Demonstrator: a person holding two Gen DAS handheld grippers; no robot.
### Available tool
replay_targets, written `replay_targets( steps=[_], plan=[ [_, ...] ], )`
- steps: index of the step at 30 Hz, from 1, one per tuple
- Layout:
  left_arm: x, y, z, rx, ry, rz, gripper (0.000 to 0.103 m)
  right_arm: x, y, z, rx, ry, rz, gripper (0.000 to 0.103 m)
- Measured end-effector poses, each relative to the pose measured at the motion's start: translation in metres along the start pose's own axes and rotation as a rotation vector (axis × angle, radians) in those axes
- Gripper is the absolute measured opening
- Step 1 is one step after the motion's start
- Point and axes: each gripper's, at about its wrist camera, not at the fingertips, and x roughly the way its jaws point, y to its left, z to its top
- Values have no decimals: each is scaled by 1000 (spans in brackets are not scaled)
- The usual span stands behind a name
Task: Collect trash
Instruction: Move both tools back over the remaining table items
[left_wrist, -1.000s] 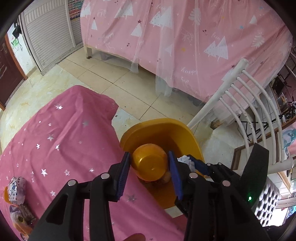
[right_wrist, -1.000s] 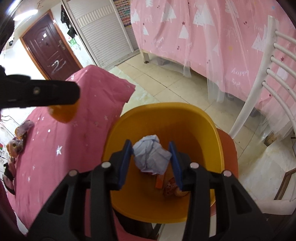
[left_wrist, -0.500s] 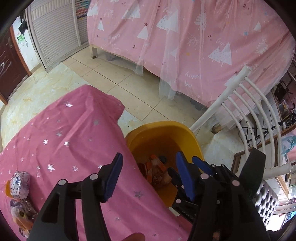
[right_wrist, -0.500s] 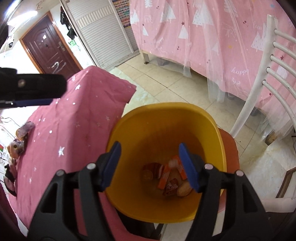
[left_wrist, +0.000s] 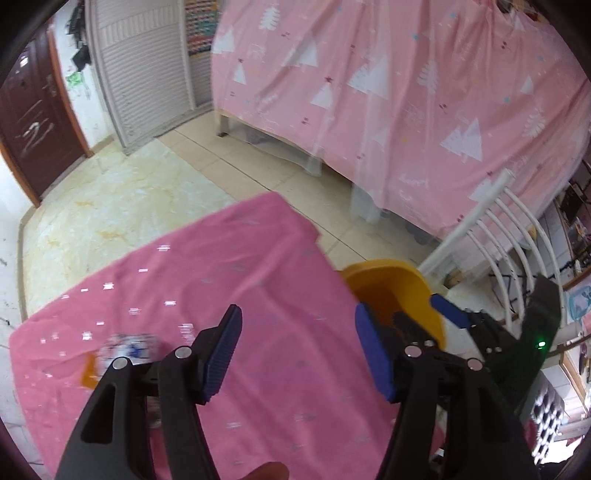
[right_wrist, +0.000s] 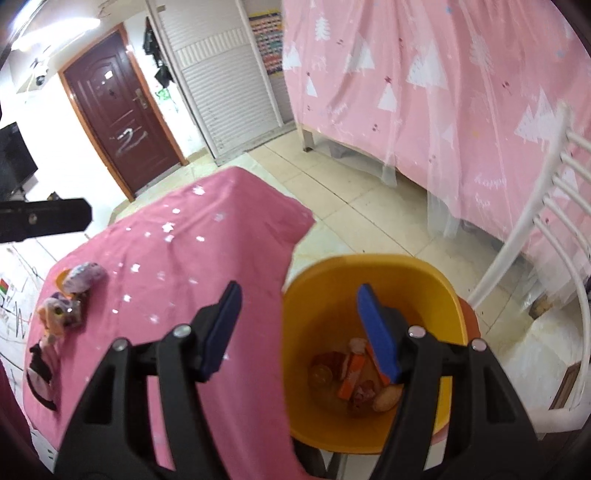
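Note:
The yellow bin (right_wrist: 369, 262) stands beside the pink star-print table (right_wrist: 184, 240) and holds orange and red wrappers (right_wrist: 354, 373). My right gripper (right_wrist: 298, 295) hangs open above the bin's left rim, with nothing between its pads. My left gripper (left_wrist: 297, 314) is over the table (left_wrist: 221, 258); its jaws are opening and nothing is between them. The bin (left_wrist: 399, 280) lies to its right. A blurred wrapper (left_wrist: 127, 345) lies on the cloth left of the left gripper. Purple and orange wrappers (right_wrist: 83, 275) (right_wrist: 57, 314) sit near the table's left edge.
A white slatted chair (right_wrist: 554, 221) stands right of the bin. A bed draped in pink tree-print cloth (right_wrist: 443, 92) fills the back. Beyond the table are tiled floor (right_wrist: 351, 184), a brown door (right_wrist: 118, 110) and a white shutter cabinet (right_wrist: 221, 74).
Both grippers opened: the left let go of an orange bowl and the right a crumpled paper, over the bin. The left then swung left over the table; the right rose.

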Motion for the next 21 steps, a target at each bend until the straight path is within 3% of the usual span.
replay_targets(
  steps=[12,21],
  plan=[
    [-31,103,-14,-77,-16,93,61,1,80,18,-146,3,39,63],
    [-40,172,-36,-161,-14,101,62,11,134,17,-230,33,55,63]
  ],
)
